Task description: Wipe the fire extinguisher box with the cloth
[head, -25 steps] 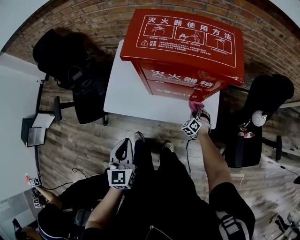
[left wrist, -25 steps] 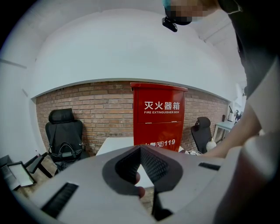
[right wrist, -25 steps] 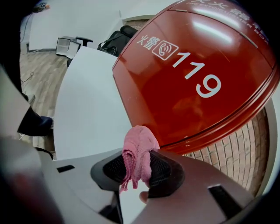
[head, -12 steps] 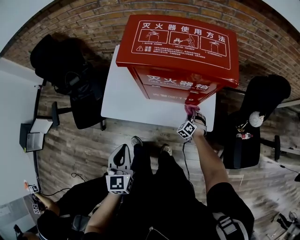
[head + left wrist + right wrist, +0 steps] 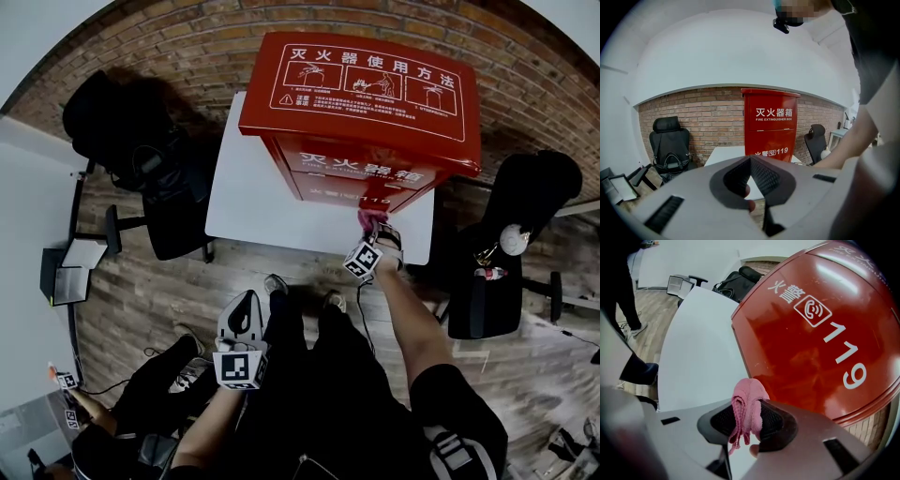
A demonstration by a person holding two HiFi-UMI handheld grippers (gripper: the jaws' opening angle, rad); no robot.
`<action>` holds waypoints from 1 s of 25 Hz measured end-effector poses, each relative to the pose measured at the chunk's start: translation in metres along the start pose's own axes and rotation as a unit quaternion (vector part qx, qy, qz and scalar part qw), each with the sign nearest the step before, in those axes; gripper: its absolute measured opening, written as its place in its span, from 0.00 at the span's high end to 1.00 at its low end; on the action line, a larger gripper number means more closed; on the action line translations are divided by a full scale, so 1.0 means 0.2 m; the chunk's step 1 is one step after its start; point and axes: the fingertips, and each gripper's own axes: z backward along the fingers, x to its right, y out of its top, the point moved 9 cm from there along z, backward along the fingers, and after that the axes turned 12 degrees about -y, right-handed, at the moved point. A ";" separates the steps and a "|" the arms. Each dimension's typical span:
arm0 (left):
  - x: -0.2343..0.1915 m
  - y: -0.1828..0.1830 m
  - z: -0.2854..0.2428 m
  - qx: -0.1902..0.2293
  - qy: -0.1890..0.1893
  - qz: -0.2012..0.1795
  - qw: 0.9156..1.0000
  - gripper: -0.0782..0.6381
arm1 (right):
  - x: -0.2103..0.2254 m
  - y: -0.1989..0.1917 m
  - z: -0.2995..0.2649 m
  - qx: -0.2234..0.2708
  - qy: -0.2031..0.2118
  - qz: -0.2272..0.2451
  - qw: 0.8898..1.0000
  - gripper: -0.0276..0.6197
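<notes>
Right gripper (image 5: 746, 423): jaws clamped on a pink cloth (image 5: 748, 401). The cloth is soft, bunched into a rounded wad above the black ribbed pads, with frayed strands hanging below. The wad sits at the lower front of the fire extinguisher box (image 5: 811, 343), near the white "119" print; contact cannot be confirmed.

Left gripper (image 5: 751, 161): jaws closed together, nothing between them, held low and well apart from the box.

The box is a tall red cabinet with a glossy, reflective face, white lettering and a sloped lid. It stands on a smooth white table (image 5: 253, 187) against a brick wall (image 5: 169, 47). Black office chairs (image 5: 141, 150) flank the table on a wood-plank floor (image 5: 169, 281).

Change since the earlier frames: in the head view the right gripper and cloth have shifted left from the box's lower right corner.
</notes>
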 end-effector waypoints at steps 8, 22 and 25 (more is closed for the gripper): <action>-0.03 0.00 0.04 0.003 0.008 0.000 1.000 0.86 | 0.00 0.03 0.00 -0.002 -0.006 0.005 1.000 0.78; -0.01 0.01 0.04 0.015 0.001 0.001 1.000 0.86 | 0.10 0.08 0.10 0.004 -0.054 0.021 0.998 0.78; 0.00 0.00 0.04 0.017 -0.001 -0.001 1.000 0.86 | 0.14 0.09 0.12 0.006 -0.066 0.026 0.997 0.78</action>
